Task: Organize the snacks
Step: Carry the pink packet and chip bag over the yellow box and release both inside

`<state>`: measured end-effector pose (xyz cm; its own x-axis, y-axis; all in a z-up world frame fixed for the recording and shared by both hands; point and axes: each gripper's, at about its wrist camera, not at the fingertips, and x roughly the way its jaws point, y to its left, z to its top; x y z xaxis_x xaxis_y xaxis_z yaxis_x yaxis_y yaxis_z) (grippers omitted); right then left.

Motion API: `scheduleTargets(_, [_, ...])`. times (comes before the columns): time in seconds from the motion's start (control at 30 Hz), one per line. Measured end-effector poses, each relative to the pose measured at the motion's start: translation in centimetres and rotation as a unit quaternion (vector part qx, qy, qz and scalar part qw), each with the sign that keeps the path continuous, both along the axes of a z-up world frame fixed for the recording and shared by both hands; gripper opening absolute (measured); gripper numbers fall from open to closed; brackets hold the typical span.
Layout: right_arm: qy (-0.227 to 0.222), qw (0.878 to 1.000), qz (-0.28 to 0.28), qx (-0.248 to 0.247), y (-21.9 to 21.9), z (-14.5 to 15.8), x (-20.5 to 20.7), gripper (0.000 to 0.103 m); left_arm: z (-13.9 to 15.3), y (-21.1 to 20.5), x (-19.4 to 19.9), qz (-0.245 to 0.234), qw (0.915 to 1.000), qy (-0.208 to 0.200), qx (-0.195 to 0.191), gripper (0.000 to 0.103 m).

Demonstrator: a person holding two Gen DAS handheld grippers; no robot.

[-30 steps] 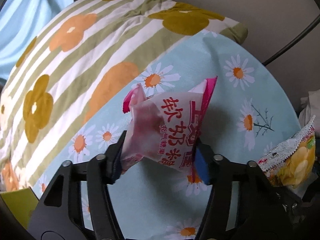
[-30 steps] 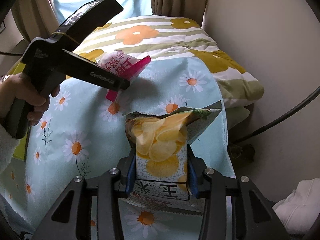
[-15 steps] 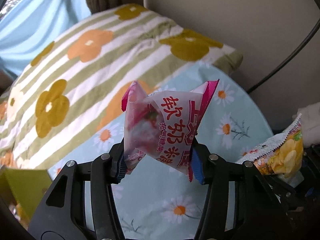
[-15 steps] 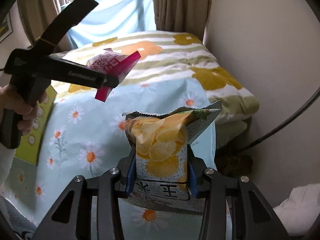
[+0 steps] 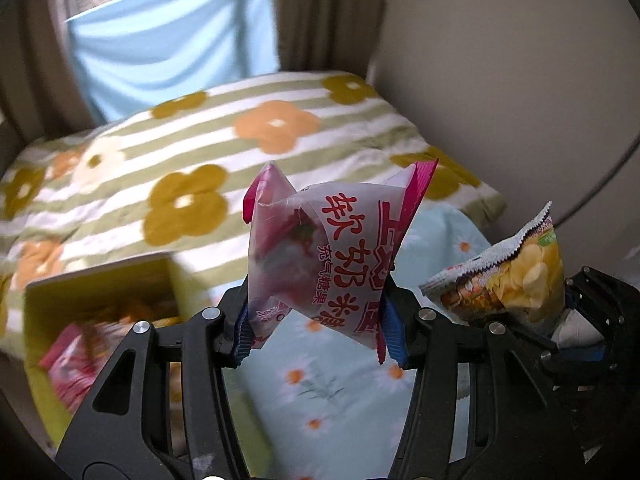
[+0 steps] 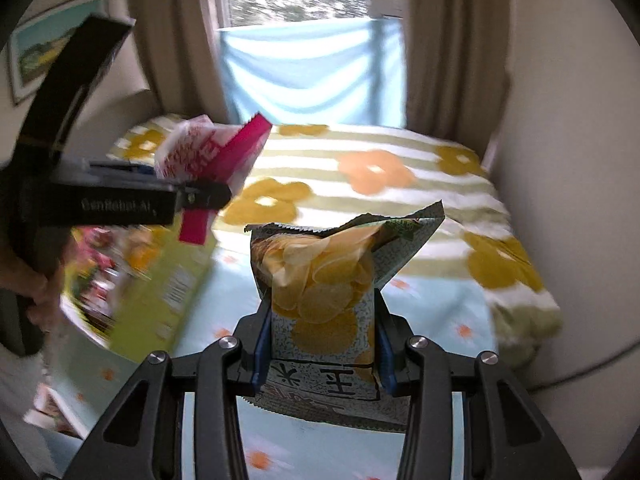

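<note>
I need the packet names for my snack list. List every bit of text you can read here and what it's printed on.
"软奶糖" and smaller "充气糖果": on the pink candy packet held in the left claw.
"玉米": on the chip bag in the right claw, seen upside down.
"GenRobot.AI": on the side of the left claw.
Small print on the green box: too blurred to read.

green box (image 5: 100, 292): contents motion-blurred | wall picture (image 6: 44, 44): cut off by frame edge

A: Held items?
B: My right gripper (image 6: 320, 354) clamps the chip bag (image 6: 324, 292). My left gripper (image 6: 188, 184) pinches the pink candy packet (image 6: 208, 152) above the green box (image 6: 160, 280).
A: Underneath?
B: Daisy-print cloth (image 6: 432, 320).
</note>
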<state>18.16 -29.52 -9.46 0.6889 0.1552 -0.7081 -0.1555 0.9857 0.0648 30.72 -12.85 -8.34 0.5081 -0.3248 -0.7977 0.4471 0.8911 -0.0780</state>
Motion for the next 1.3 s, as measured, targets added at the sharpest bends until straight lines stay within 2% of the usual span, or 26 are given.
scheduleTargets(0.13, [-0.013,0.999,0.031,0.021,4.7,1.8,1.5,0.039,1.4,6.9,0.8,0.049,0.9985,0.003,-0.025,0.048])
scheduleTargets(0.27, [-0.019,0.997,0.053,0.048,9.7,3.0,2.9,0.039,1.9,13.7,1.4,0.087,0.996,0.003,-0.022,0.048])
scheduleTargets(0.4, [-0.021,0.996,0.067,0.05,14.0,3.2,4.2,0.039,1.2,20.3,2.1,0.122,0.9925,0.012,-0.007,0.049])
scheduleTargets(0.57, [-0.015,0.995,0.081,0.054,19.1,3.0,5.6,0.039,-0.6,26.1,2.8,0.141,0.9893,0.035,-0.005,0.049])
scheduleTargets(0.73, [-0.006,0.995,0.085,0.06,22.5,2.3,6.6,0.039,-2.7,29.1,3.8,0.142,0.9883,0.057,-0.004,0.049])
scheduleTargets(0.8, [0.0,0.994,0.085,0.064,23.3,2.0,6.7,0.039,-3.2,29.7,4.4,0.144,0.9875,0.062,-0.001,0.053])
scheduleTargets(0.83, [0.002,0.994,0.085,0.063,23.5,1.9,6.8,0.039,-3.4,30.0,4.7,0.146,0.9871,0.065,-0.004,0.067])
scheduleTargets(0.87, [0.005,0.995,0.085,0.061,23.8,1.7,6.9,0.039,-3.4,30.2,4.8,0.148,0.9869,0.064,-0.006,0.086])
scheduleTargets(0.93, [0.011,0.995,0.085,0.057,24.2,1.6,7.1,0.039,-3.1,30.6,4.9,0.154,0.987,0.046,-0.006,0.103])
scheduleTargets(1.0, [0.016,0.995,0.084,0.054,24.3,1.5,7.5,0.039,-2.8,30.9,4.7,0.157,0.9871,0.027,0.006,0.103])
scheduleTargets(1.3, [0.03,0.993,0.106,0.05,25.4,0.6,8.4,0.039,-3.1,32.3,2.8,0.169,0.9848,0.035,0.019,0.103])
